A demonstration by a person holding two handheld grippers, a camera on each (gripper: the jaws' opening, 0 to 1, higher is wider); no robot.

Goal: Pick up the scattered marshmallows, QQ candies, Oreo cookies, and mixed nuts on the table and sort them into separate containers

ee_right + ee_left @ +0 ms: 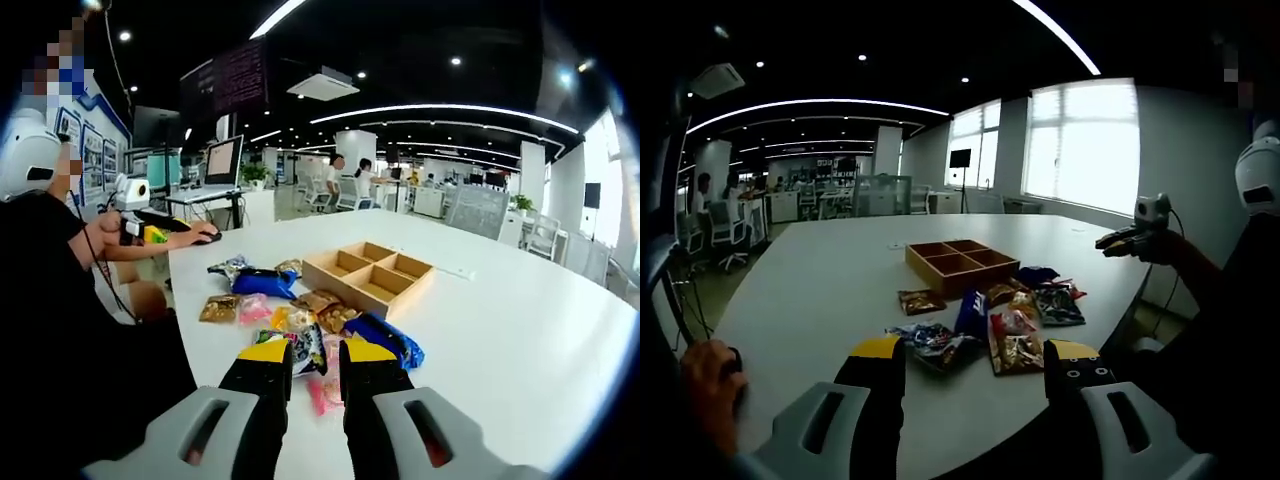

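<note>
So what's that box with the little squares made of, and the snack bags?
The box looks like pale, unpainted wood: tan, matte, with thin straight dividers. The snack bags look like shiny plastic or foil film: crinkled, glossy, brightly printed. The table looks smooth and white, maybe laminate.

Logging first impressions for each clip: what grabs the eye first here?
A shallow wooden tray with four compartments sits on the white table, its visible compartments bare. A heap of colourful snack packets lies just in front of it. The left claw hangs open near the packets; the right claw is almost closed.
</note>
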